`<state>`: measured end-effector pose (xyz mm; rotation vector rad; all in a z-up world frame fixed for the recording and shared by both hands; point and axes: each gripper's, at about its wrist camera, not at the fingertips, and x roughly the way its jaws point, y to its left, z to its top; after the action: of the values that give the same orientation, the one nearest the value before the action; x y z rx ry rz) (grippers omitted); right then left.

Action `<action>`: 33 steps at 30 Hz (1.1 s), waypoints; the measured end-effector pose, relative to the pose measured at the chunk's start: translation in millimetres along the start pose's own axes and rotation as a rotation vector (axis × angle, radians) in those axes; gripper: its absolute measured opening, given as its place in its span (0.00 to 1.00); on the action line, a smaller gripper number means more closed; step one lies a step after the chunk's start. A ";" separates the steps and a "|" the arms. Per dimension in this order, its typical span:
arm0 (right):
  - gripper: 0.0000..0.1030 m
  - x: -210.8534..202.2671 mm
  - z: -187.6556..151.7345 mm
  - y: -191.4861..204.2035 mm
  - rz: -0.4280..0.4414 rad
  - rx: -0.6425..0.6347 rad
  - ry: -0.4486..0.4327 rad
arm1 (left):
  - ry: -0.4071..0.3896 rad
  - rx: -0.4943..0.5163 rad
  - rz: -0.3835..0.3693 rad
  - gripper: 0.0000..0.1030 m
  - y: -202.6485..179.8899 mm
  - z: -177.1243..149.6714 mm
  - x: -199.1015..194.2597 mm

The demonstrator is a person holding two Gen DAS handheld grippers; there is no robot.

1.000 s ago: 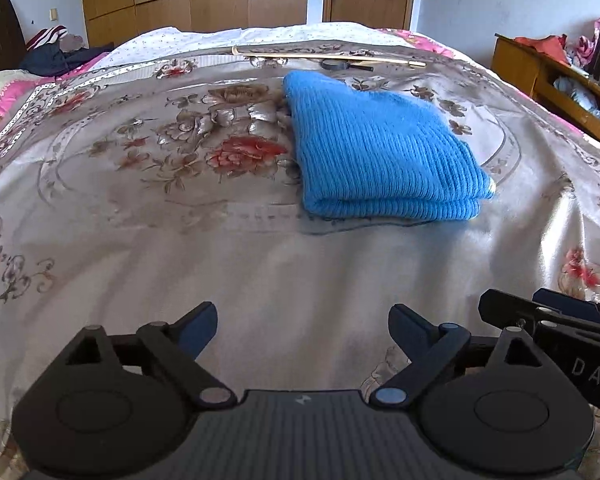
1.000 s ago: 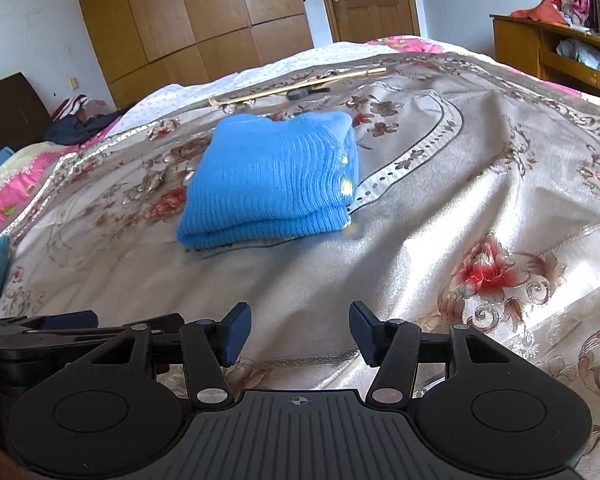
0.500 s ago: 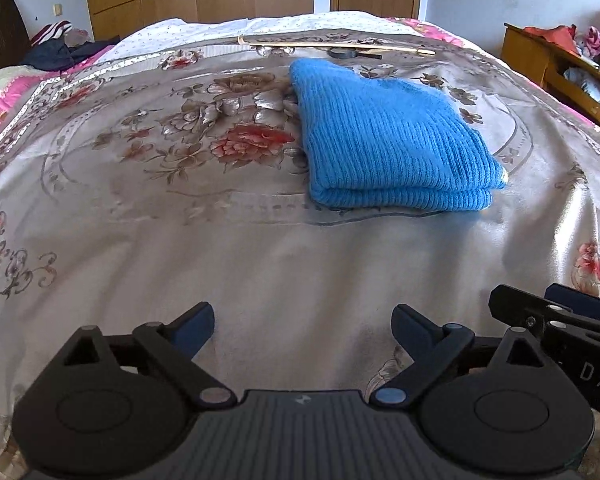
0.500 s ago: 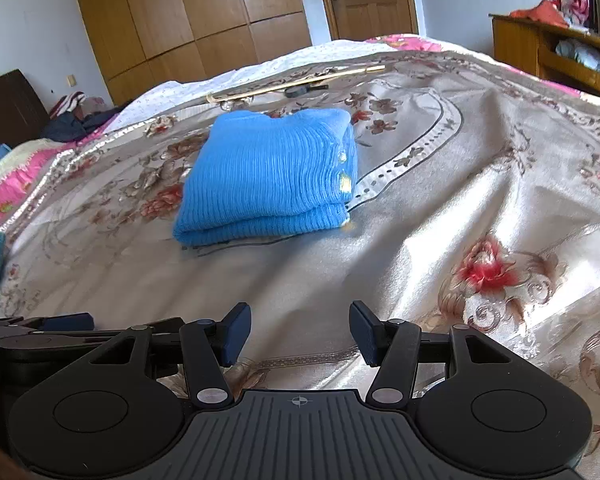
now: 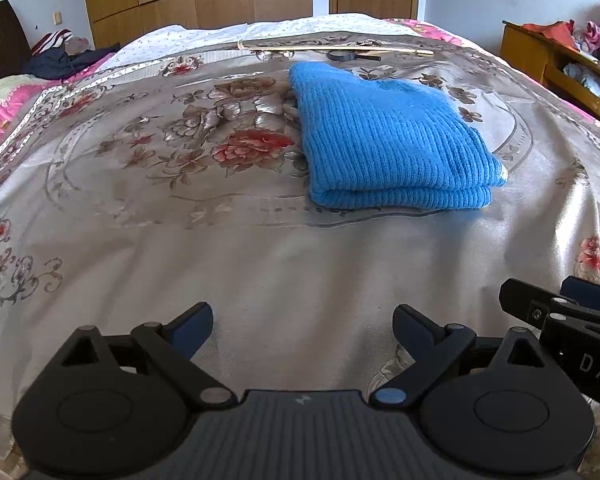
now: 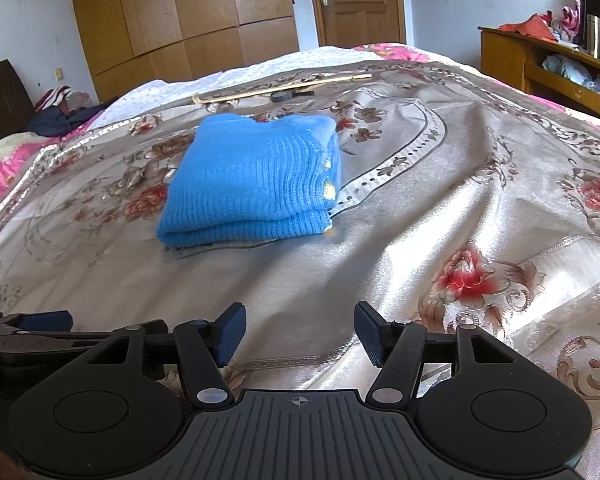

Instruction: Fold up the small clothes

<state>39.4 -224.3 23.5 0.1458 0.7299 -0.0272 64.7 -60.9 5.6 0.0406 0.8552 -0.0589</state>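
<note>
A blue ribbed knit sweater (image 5: 388, 140) lies folded into a neat rectangle on the floral bedspread (image 5: 180, 220); it also shows in the right wrist view (image 6: 256, 184). My left gripper (image 5: 302, 326) is open and empty, low over the near part of the bed, well short of the sweater. My right gripper (image 6: 300, 332) is open and empty, also near the bed's front edge, with the sweater ahead and to its left. The right gripper's side shows at the left wrist view's right edge (image 5: 560, 320).
A long wooden stick (image 5: 336, 48) and a small dark object (image 5: 352, 56) lie at the bed's far end. A wooden shelf unit (image 6: 548, 68) stands to the right. Wardrobes and a door are behind. Dark clothes (image 5: 64, 60) lie far left.
Both grippers have tilted up and drawn back slightly, so the sweater sits lower in both views. The sweater itself has not moved. Both stay open.
</note>
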 end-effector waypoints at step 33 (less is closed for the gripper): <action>0.72 3.9 -2.4 3.9 -0.056 -0.044 -0.006 | 0.000 0.005 0.021 1.00 1.7 -2.9 3.7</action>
<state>41.0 -220.0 19.7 0.0833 0.7282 -0.0649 65.1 -59.1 0.9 0.0540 0.8544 -0.0417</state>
